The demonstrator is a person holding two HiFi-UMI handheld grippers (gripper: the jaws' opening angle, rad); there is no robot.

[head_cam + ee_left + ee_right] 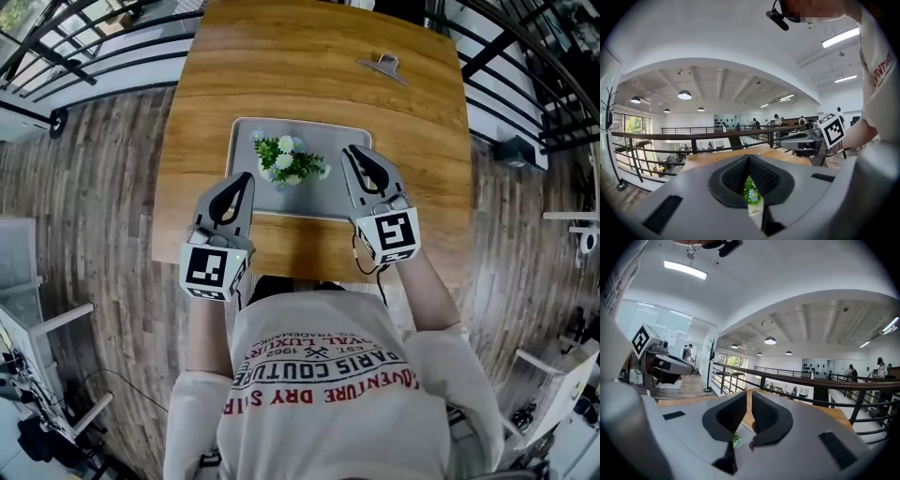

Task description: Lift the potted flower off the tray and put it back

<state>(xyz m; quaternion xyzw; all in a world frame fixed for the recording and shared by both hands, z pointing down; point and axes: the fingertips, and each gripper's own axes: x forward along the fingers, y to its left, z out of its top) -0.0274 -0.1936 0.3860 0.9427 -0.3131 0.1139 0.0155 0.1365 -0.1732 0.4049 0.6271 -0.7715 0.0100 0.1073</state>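
The potted flower (286, 161), green leaves with small white blooms in a white pot, stands on the grey tray (319, 202) on the wooden table. My left gripper (246, 178) hovers at the tray's near left, just left of the plant; its jaws meet at the tips with nothing in them. My right gripper (349, 150) hovers right of the plant, its jaws nearly together around nothing. In the left gripper view the flower (752, 197) shows low behind the closed jaws (749, 157). In the right gripper view only a leaf (736, 440) peeks below the jaws (749, 397).
A metal binder clip (382, 67) lies on the table's far right. The wooden table (216, 94) stands beside black railings (66, 56) on both sides, over plank flooring. The person's torso fills the near edge of the head view.
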